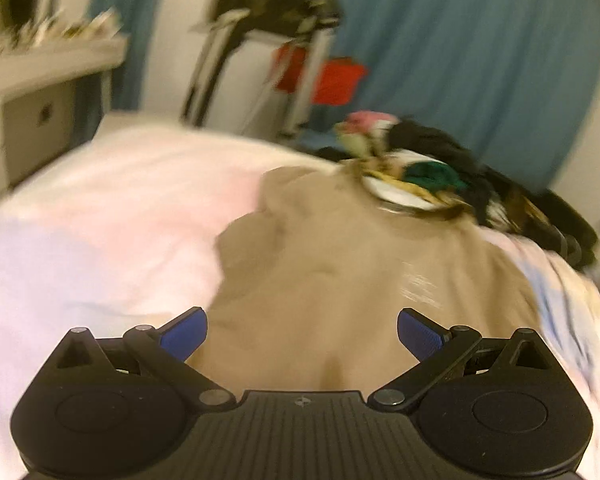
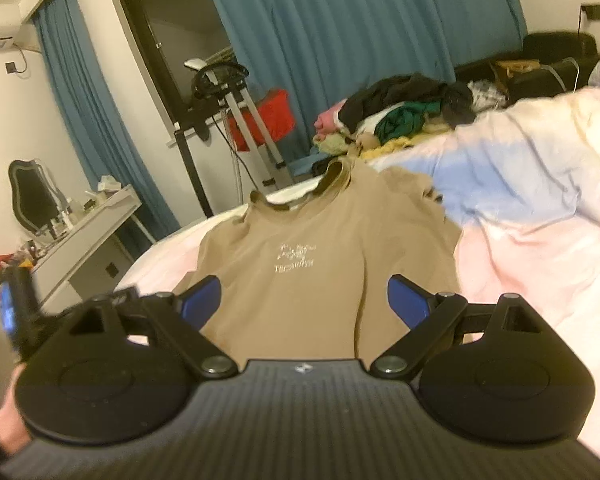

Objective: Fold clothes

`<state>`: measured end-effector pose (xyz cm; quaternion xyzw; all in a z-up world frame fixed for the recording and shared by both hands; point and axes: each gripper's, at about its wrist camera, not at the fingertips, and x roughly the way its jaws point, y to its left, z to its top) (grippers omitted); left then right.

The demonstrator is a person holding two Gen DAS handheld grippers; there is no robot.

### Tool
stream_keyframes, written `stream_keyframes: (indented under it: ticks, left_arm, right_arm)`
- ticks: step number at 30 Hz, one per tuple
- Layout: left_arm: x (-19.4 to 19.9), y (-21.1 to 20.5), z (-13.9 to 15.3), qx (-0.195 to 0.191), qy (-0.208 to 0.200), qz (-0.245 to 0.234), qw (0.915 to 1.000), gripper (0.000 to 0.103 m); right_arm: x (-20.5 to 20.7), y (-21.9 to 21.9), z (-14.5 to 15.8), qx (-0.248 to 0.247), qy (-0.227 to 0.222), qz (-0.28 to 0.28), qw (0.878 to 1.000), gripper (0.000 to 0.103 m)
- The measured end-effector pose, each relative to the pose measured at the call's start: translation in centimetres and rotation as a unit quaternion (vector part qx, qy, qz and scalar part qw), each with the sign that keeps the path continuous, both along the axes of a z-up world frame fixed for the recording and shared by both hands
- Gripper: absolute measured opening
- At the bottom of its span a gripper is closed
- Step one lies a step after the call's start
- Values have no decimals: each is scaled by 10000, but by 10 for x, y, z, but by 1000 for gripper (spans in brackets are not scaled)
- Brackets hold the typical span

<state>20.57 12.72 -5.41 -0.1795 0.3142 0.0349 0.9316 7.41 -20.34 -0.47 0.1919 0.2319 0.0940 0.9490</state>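
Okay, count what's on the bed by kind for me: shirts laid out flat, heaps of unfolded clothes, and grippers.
Tan shirt laid flat: 1
Heap of mixed clothes: 1
Grippers, left gripper and right gripper, both open: 2
Total: 4

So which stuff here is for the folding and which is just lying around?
For the folding:
- tan shirt, spread flat on the bed
- pile of clothes behind it
- left gripper and right gripper, both open

Just lying around:
- blue curtains
- exercise machine
- red bag
- cluttered desk
- mirror
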Motion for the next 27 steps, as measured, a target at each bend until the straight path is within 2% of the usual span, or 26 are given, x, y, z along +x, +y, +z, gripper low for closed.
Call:
stream_keyframes:
  ticks: [2,7,9,12,15,17,18,19,20,22,25,27]
  left_arm:
    - [25,17,-16,-295,61,307,9991,102]
    - [82,45,-45,-735,80,872,9934,99]
    - [101,48,-51,-755,-25,918,9929,98]
    - [126,36,-53,-224,8,635,9977,78]
    - [144,10,-53,657,101,202,9976,56]
    - [145,-14,-51,1333,61,-81,9910,28]
    - [144,-27,-50,1771,11,-221,9839,20]
    - [142,-45,-48,2256,-84,-395,9734,16]
    - [138,-64,-46,2729,-197,-590,9600,14]
    - [129,-102,-43,3552,-443,-1036,9280,13]
    - [118,-158,-52,4035,-713,-1893,8923,12]
    - [113,-190,-66,4202,-611,-2441,8718,12]
  right_arm:
    - [9,0,-10,73,142,36,9999,91]
    - [33,-3,-31,251,384,1,9989,92]
    - [41,-6,-38,375,449,-31,9983,91]
    - [55,-12,-49,473,548,-134,9973,91]
    - [69,-17,-58,619,683,-202,9955,91]
    - [74,-21,-62,768,741,-238,9940,91]
    - [77,-23,-64,837,771,-263,9932,91]
    - [78,-26,-66,885,806,-314,9923,91]
    - [79,-29,-68,937,842,-366,9914,91]
    - [79,-36,-72,1075,912,-464,9889,91]
    - [76,-48,-75,1264,948,-651,9853,92]
    - [74,-56,-75,1302,925,-772,9841,91]
